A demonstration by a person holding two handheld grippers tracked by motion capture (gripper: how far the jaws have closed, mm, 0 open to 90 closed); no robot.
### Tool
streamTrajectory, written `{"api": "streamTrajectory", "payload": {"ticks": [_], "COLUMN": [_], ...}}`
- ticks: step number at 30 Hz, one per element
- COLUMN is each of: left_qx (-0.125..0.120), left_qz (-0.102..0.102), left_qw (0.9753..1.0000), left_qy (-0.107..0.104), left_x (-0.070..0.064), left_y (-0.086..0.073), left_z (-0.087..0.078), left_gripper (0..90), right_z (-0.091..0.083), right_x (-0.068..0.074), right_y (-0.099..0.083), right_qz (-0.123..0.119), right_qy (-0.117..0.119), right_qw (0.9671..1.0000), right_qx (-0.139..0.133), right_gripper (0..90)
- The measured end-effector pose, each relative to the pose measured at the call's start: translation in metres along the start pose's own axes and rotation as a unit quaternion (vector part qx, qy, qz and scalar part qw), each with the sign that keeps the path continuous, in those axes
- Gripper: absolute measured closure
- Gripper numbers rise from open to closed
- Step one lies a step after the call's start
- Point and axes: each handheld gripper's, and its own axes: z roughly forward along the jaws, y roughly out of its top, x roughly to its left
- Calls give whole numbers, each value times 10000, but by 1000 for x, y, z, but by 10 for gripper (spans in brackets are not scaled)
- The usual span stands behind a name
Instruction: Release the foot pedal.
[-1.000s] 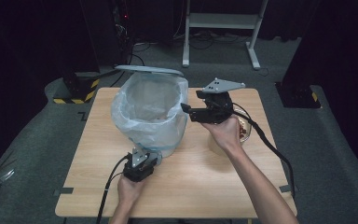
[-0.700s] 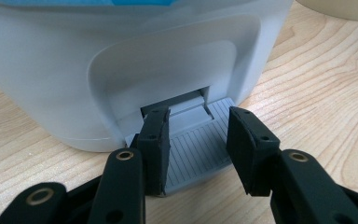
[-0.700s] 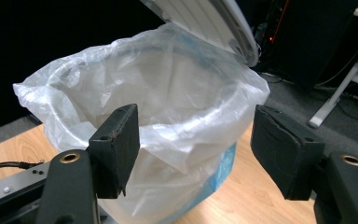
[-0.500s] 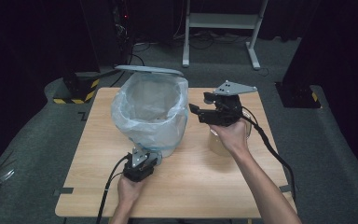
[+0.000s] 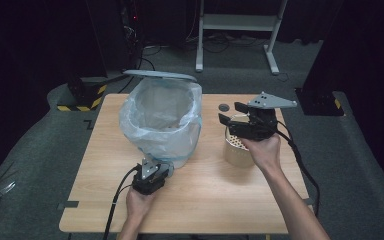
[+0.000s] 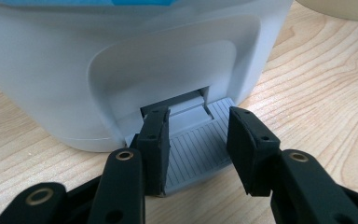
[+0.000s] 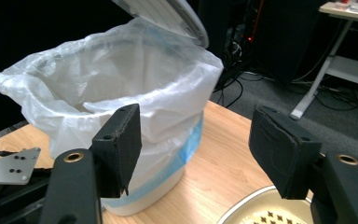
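A white pedal bin lined with a clear plastic bag stands on the wooden table, its lid raised. My left gripper is at the bin's foot. In the left gripper view, my left gripper rests open on the grey ribbed pedal, one jaw at each side. My right gripper hangs open to the right of the bin, above a beige perforated container. In the right gripper view, my right gripper has nothing between its jaws and faces the bagged bin.
A small black disc lies on the table behind the right gripper. A white desk frame and a yellow-and-black striped base stand on the floor beyond the table. Bare tabletop stretches along the front edge.
My right gripper has drawn back to the right, away from the bin's rim, and now hangs over the beige container. The left gripper has stayed on the pedal.
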Motion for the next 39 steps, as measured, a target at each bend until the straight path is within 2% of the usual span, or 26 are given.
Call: {"api": "streamTrajectory", "payload": {"ticks": [10, 12, 22, 30, 39], "left_qx": [1, 2, 4, 3, 4], "left_qz": [0, 7, 4, 4, 8], "left_qw": [10000, 10000, 10000, 10000, 10000], "left_qy": [3, 6, 8, 9, 12], "left_x": [0, 0, 0, 0, 0], "left_y": [0, 0, 0, 0, 0], "left_z": [0, 0, 0, 0, 0], "left_gripper": [590, 590, 590, 590, 589], "right_z": [-14, -17, -31, -40, -49], "right_x": [-2, -5, -22, -27, -37], "right_y": [-4, -6, -31, -47, -64], "right_qz": [-57, 26, 264, 341, 573], "right_qy": [-128, -103, -319, -484, -578], "right_qw": [9999, 9999, 9990, 9981, 9965], "right_qx": [-90, -132, -162, -154, -184], "right_gripper": [350, 351, 359, 365, 369]}}
